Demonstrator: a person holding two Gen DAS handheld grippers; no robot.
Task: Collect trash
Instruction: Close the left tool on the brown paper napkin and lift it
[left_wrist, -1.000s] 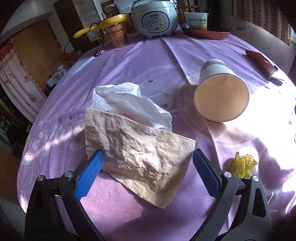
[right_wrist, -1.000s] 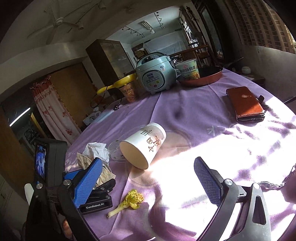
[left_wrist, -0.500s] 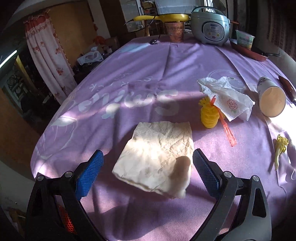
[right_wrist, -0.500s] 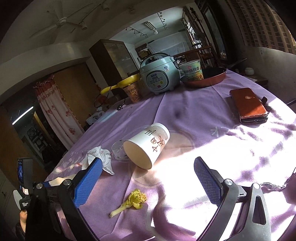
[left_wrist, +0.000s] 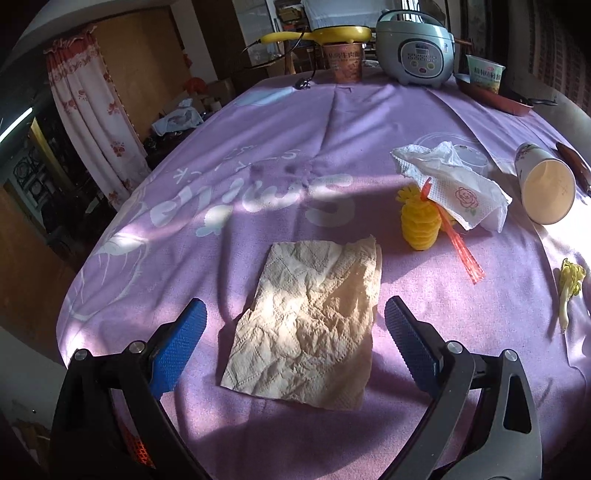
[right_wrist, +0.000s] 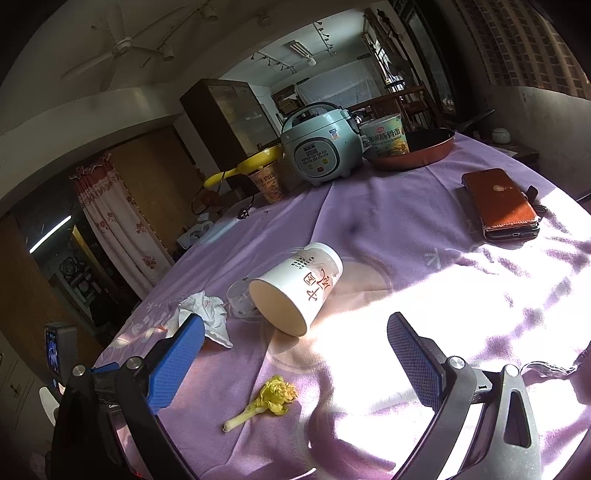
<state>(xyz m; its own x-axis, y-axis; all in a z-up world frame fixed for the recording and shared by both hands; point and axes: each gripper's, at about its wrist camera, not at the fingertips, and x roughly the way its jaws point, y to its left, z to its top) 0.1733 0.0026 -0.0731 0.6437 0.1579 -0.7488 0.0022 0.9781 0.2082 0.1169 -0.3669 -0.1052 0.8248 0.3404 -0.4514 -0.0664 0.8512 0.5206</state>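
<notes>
The left hand-held gripper (left_wrist: 293, 338) is held wide open and grips nothing, with its two blue pads on either side of the near end of a crumpled brown paper napkin (left_wrist: 308, 325). The napkin lies flat on the purple table (left_wrist: 258, 147), so it looks like the piece of trash to be picked up first. To do this well, the pads should be lowered until the table is touched, and then the paper should be pinched slowly so that it bunches up between them. The right hand-held gripper (right_wrist: 295, 354) is also open and empty, above a yellow leaf scrap (right_wrist: 275, 397). A little farther off, a yellow pineapple toy (left_wrist: 419, 227), a red plastic stick (left_wrist: 458, 243) and a white tissue (left_wrist: 454, 184) are seen close together. Beyond them, a paper cup (right_wrist: 297, 288) is lying on its side.
</notes>
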